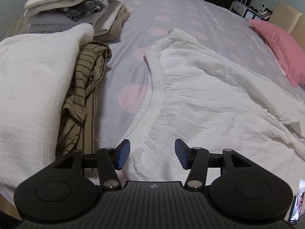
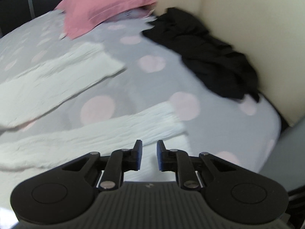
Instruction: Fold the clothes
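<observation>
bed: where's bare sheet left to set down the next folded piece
Bare sheet lies beyond the white garment, between the folded stack and pink pillow. Another patch sits between the garment and black clothing. The striped shirt side is crowded.

- A home bedroom, going by the bed (image 1: 171, 5) under a grey sheet with pink dots.
- Pink pillow (image 1: 276, 43) at the bed's head, against a cream padded headboard (image 2: 247, 28).
- Folded clothes stack (image 1: 76, 5) and loose garments on the bed.
</observation>
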`<state>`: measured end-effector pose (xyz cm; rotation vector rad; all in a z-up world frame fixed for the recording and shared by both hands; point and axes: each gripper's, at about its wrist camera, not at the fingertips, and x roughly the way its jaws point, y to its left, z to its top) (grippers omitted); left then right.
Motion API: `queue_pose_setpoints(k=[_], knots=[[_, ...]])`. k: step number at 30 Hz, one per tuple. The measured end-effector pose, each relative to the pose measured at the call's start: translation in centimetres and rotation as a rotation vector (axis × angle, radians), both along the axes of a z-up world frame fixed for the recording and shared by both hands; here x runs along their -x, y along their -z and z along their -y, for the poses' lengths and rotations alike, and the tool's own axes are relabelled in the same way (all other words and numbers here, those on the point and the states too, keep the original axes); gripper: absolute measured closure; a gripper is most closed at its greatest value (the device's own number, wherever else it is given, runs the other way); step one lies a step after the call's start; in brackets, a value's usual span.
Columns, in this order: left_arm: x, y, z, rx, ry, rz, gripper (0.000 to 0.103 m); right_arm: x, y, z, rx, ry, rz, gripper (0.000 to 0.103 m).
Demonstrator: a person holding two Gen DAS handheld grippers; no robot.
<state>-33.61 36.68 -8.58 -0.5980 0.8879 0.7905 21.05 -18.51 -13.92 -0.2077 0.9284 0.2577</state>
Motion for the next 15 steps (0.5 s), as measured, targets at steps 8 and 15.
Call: queue_pose_setpoints(k=[8,15], knots=[[-0.7,1.2,-0.7,0.027,-0.019,-0.032,0.053,-0.8,4.0,-4.0,0.084,-0.109,-0.068,0.087],[-1.7,2.4,-1.2,0.038,-0.016,-0.075,0.053,-3.0,4.3,-7.0,0.026,-0.061,-0.001,0.086]])
